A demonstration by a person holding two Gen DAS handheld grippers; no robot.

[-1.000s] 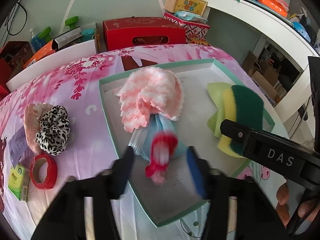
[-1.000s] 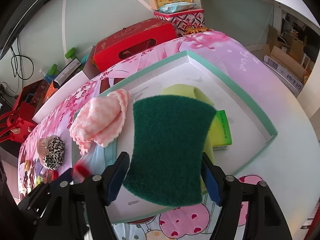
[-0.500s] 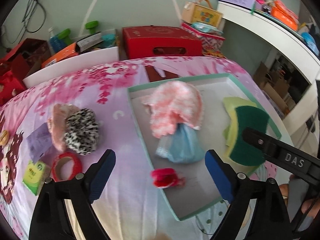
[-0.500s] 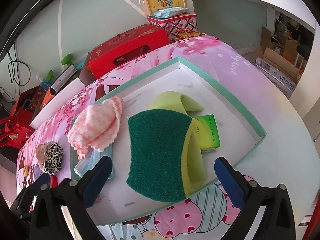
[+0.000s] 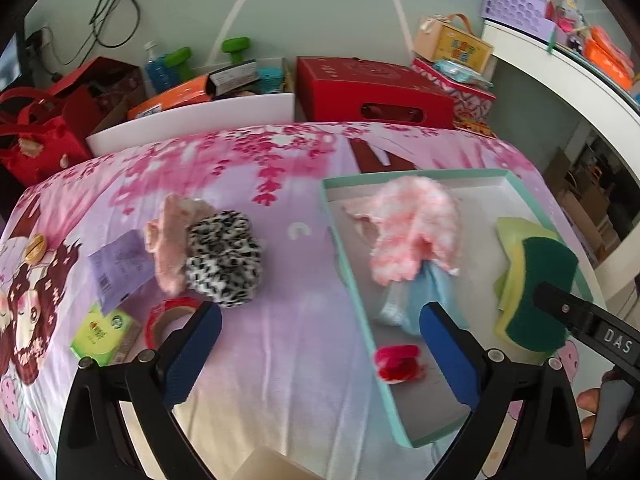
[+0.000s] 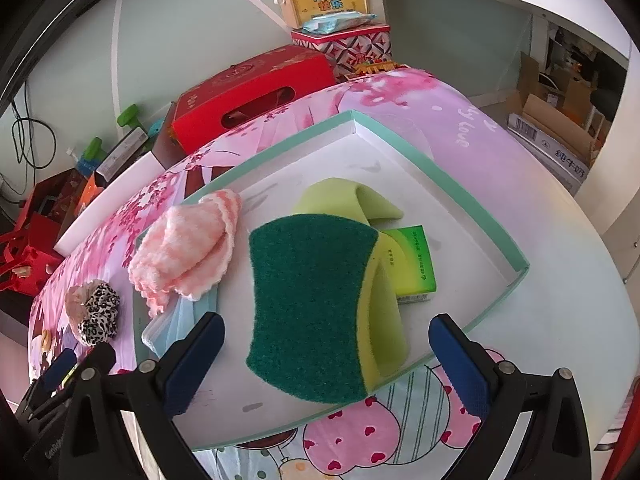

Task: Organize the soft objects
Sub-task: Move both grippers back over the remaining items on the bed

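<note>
A shallow teal-rimmed tray (image 5: 344, 240) (image 6: 476, 204) lies on the pink cloth. In it lie a pink fluffy cloth (image 5: 412, 228) (image 6: 188, 248), a blue face mask (image 5: 424, 292) (image 6: 180, 324), a small red scrunchie (image 5: 398, 362), a green-and-yellow sponge (image 5: 540, 288) (image 6: 316, 312), a yellow-green cloth (image 6: 352, 200) and a green tissue pack (image 6: 416, 264). A leopard scrunchie (image 5: 224, 260) (image 6: 98, 312) and a pink scrunchie (image 5: 170, 236) lie left of the tray. My left gripper (image 5: 316, 344) is open and empty over the cloth. My right gripper (image 6: 324, 352) is open and empty, just behind the sponge.
A red tape roll (image 5: 168, 318), a green tissue pack (image 5: 106, 332) and a purple paper (image 5: 120, 264) lie at the left. A red box (image 5: 372, 92) (image 6: 248, 92), a white board (image 5: 192, 124) and stacked boxes (image 6: 332, 12) stand behind the table.
My left gripper let go of the red scrunchie in the tray, opened wide and swung left. My right gripper released the sponge into the tray and pulled back a little.
</note>
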